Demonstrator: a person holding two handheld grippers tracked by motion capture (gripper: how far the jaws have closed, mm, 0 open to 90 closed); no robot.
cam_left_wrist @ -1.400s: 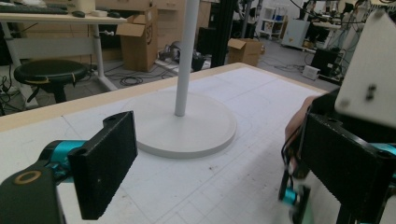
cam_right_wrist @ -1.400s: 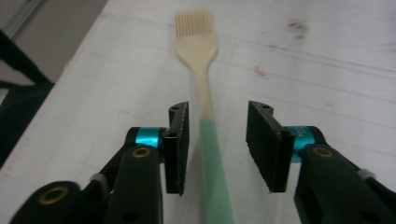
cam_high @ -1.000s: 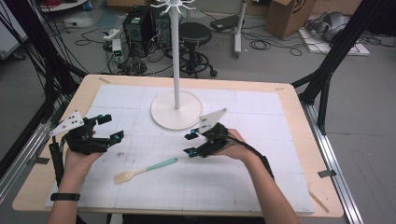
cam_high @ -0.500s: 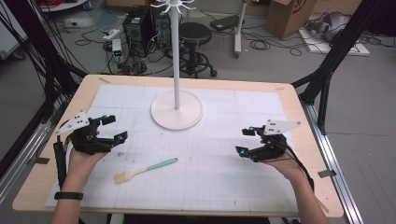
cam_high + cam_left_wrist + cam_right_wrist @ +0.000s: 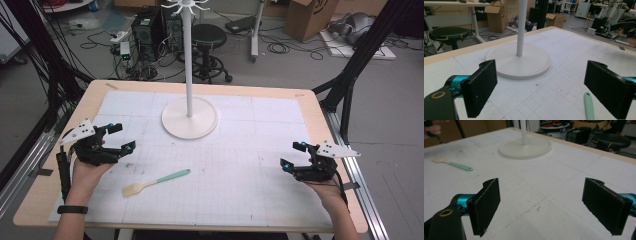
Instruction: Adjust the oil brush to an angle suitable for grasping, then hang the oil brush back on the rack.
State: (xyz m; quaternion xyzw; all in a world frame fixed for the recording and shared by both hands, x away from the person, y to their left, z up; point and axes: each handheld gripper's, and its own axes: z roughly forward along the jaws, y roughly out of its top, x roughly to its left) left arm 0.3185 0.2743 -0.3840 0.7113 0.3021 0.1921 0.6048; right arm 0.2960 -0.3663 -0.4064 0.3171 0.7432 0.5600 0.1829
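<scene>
Mint-green handled spatula [image 5: 156, 181] lies flat on the white mat [image 5: 240, 200], long axis running from pale head at near-left to handle tip at far-right. Left gripper [image 5: 119, 137], jaws spread and empty, sits nearer; right gripper [image 5: 292, 155], likewise released, stands well apart.

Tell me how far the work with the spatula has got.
Nothing looks done yet: the spatula lies flat on the mat, clear of the stand. Nothing is in hand either; the left tongs and right tongs are open and empty at opposite sides of the table. Left to do: probably the whole job, starting with grasping the spatula, which lies nearer the left tongs.
</scene>
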